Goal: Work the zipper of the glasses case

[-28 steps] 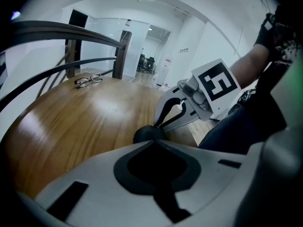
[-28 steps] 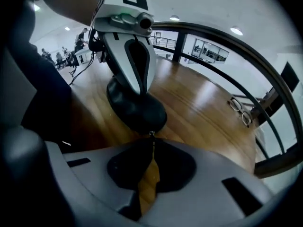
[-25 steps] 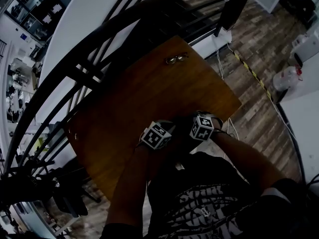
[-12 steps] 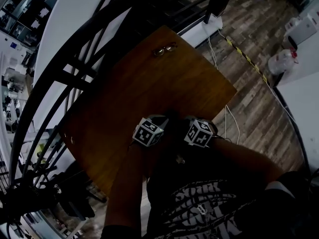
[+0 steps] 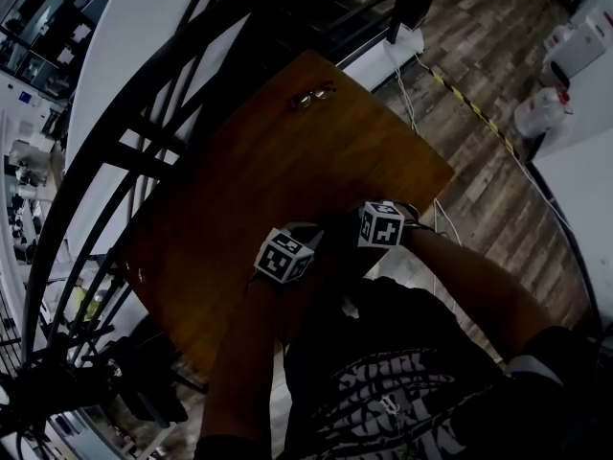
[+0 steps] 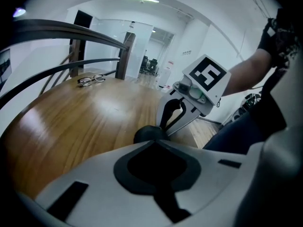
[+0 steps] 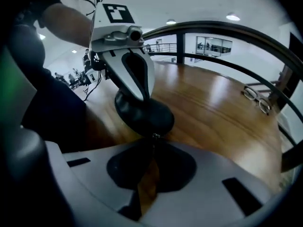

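Observation:
The black glasses case [image 7: 147, 117] lies near the front edge of the wooden table [image 5: 287, 171]. My left gripper [image 6: 154, 141] is shut on one end of the case [image 6: 147, 133] and, in the right gripper view, clamps it from above [image 7: 139, 93]. My right gripper [image 7: 153, 140] pinches the small metal zipper pull [image 7: 155, 135] at the case's near edge. Its jaws are starting to open, with the tips still on the pull. In the head view both grippers [image 5: 321, 247] [image 5: 356, 245] meet over the dark case.
A pair of glasses [image 5: 313, 95] [image 7: 257, 100] lies at the table's far edge. A dark curved railing [image 5: 144, 132] runs along the left and far sides. On the plank floor at right are cables and white jugs [image 5: 538, 113]. The person's torso is right at the near edge.
My right gripper's marker cube has moved a little away from the person along the case. The left gripper stays in place on the case.

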A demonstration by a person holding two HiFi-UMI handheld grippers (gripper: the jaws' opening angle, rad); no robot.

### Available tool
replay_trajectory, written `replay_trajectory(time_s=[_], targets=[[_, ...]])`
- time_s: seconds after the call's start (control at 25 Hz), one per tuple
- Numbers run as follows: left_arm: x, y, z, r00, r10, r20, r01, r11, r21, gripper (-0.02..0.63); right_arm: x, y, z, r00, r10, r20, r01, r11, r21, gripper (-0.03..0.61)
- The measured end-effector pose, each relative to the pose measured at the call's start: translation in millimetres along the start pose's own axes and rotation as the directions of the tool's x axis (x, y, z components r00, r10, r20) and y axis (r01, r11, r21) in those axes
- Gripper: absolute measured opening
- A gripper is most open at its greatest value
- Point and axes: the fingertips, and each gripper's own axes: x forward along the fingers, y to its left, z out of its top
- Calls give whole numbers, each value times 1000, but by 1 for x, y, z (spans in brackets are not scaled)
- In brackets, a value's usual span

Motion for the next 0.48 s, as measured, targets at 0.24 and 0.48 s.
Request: replay_trajectory(time_s=[0.24, 0.48], targets=[[5, -14, -6, 998, -33, -62, 40, 992, 122, 8, -1, 22, -11, 996, -83, -27, 85, 992, 91, 14], [0, -11, -4, 1000, -20, -14, 21, 996, 84, 8, -1, 2, -10, 992, -100, -73, 92, 990, -104, 11]])
